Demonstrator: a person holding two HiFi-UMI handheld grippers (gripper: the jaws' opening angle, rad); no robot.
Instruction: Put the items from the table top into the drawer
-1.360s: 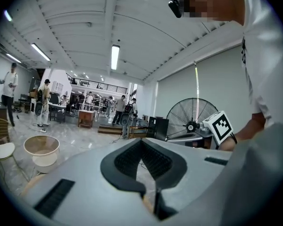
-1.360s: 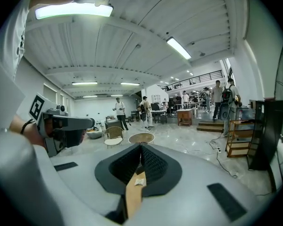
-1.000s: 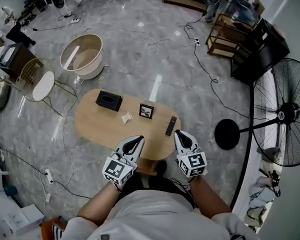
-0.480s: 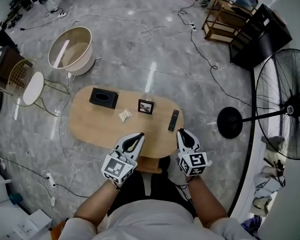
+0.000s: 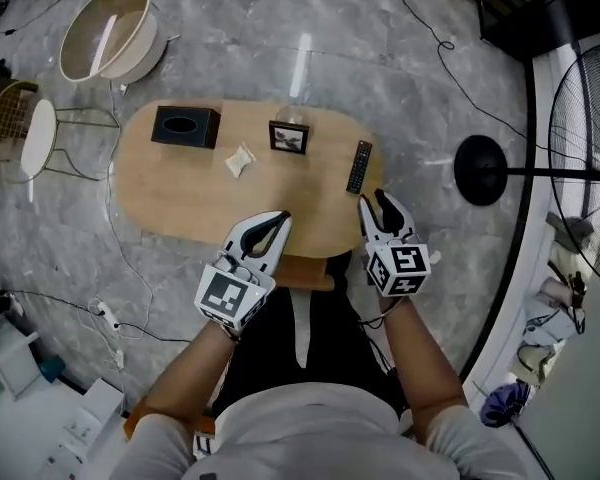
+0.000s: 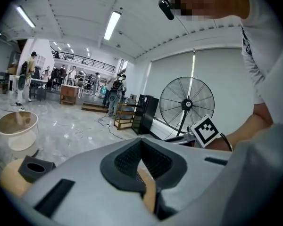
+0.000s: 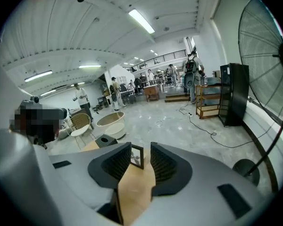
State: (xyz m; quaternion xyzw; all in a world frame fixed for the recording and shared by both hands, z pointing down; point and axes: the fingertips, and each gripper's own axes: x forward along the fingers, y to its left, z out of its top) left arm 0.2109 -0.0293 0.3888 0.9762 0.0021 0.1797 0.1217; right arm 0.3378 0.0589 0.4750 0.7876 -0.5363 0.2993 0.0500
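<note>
Desk: an oval wooden top (image 5: 180, 203) stood on a grey stone floor (image 5: 380, 78), with all four items on it.
Tissue box: it was black (image 5: 185, 126) and sat at the desk's far left end.
Crumpled white wad: it lay (image 5: 240, 160) near the box, apart from it, toward the middle.
Picture frame: it stood upright (image 5: 289, 136) by the far edge, just right of the wad.
Remote: it was black (image 5: 360, 166) and lay flat at the right end, just beyond the right gripper, not touching it.
Left gripper: it hung (image 5: 277, 220) over the desk's near edge with its jaws closed tip to tip and nothing between them.
Right gripper: it hung (image 5: 372, 200) over the near right edge. Its jaws had just been opening and stood a narrow way apart. They held nothing, and only the desk top and the distant frame showed through the gap.
Drawer: a wooden strip (image 5: 305, 273) showed under the near edge, between the grippers. I could not tell whether it was the drawer.
Fan: it stood (image 5: 590, 158) on the floor, well right of the desk.
</note>
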